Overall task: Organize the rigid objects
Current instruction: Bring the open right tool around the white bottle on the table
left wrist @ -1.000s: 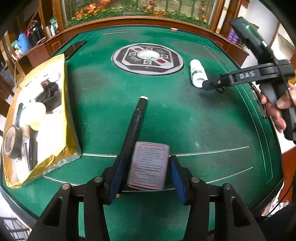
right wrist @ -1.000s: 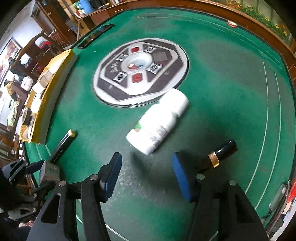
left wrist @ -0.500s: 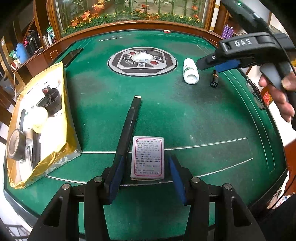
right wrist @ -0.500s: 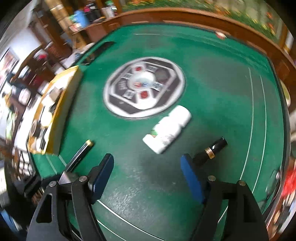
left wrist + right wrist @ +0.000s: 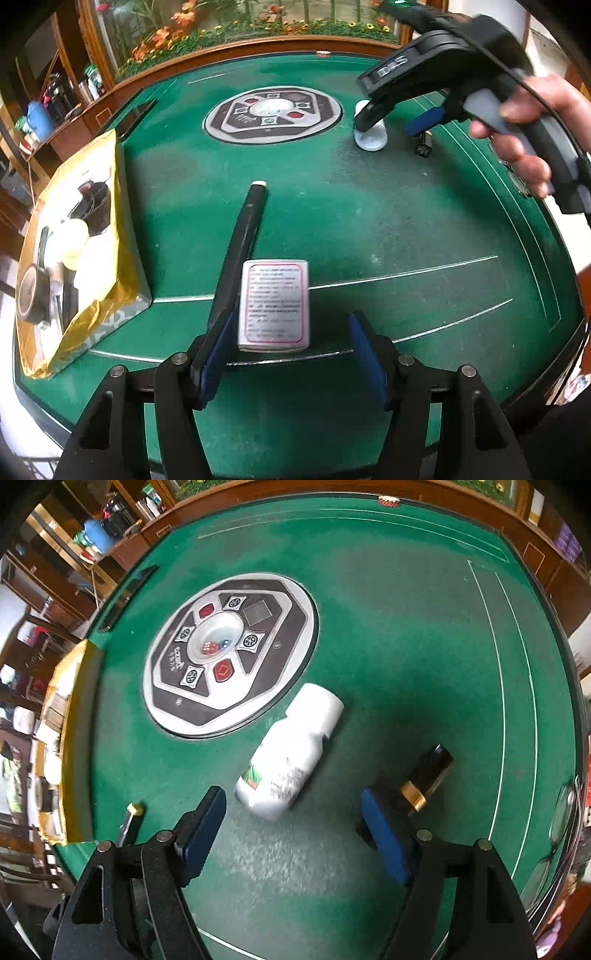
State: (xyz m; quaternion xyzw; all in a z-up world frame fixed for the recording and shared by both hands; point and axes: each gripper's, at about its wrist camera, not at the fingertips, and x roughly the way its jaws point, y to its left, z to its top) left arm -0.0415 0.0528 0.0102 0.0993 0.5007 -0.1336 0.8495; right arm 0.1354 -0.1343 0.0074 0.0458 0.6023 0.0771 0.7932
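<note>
A silver box with a pink-bordered label (image 5: 273, 304) lies on the green felt between the open fingers of my left gripper (image 5: 290, 354). A long black pen (image 5: 242, 242) lies beside the box, under the left finger. My right gripper (image 5: 293, 832) is open just short of a white bottle (image 5: 291, 749) lying on its side. A black tube with a gold band (image 5: 424, 781) lies by the right finger. In the left wrist view the right gripper (image 5: 400, 120) hovers over the bottle (image 5: 371, 136).
A gold-lined box (image 5: 110, 236) with a tape roll, white items and black items stands at the table's left edge. A round dice panel (image 5: 231, 653) is set in the table's middle. A wooden rail (image 5: 236, 48) runs round the table.
My left gripper has drawn back and opened wider around the silver box. My right gripper rose, then came back down close over the white bottle.
</note>
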